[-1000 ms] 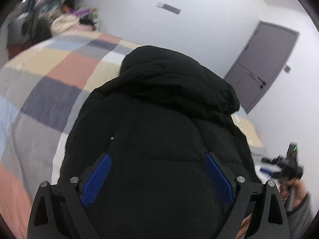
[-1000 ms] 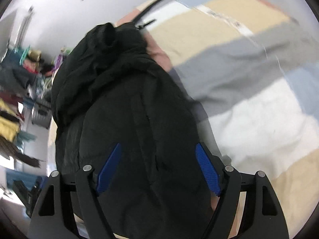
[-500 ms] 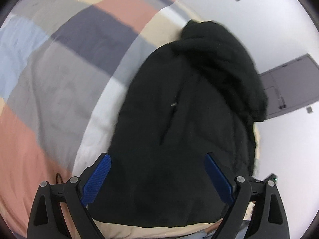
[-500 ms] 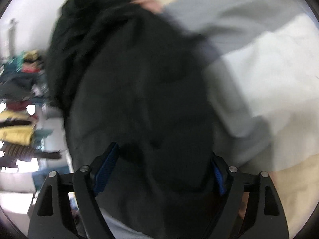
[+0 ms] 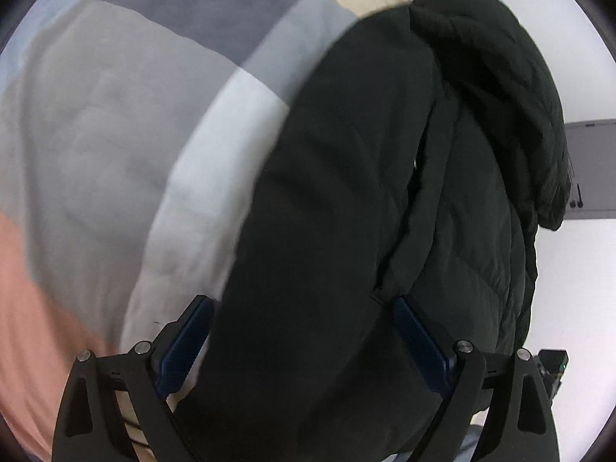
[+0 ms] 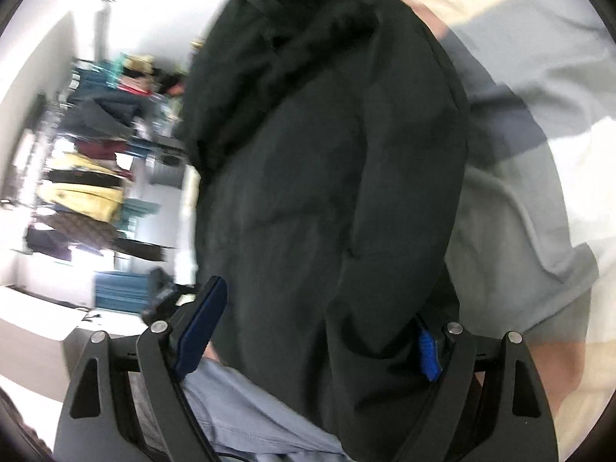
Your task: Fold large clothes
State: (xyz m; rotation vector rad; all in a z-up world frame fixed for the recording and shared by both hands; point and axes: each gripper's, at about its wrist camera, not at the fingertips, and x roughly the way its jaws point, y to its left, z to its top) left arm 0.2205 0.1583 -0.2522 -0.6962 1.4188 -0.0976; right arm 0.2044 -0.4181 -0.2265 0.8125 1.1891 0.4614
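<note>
My left tongs (image 5: 302, 340) stand wide apart over the near end of the black coat (image 5: 369, 208), which lies on the patchwork bed (image 5: 115, 146). My right tongs (image 6: 321, 327) have just been opening, spread wide with the coat's hem bulging between them, gripping nothing.

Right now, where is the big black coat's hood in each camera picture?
Left wrist view: the hood sits at the top right, at the far end of the black coat.
Right wrist view: the hood is at the top, left of middle, above the coat's body.
Shared landmark: the patchwork bedspread under the coat; it fills the left side in the left view and the right side in the right view.
</note>
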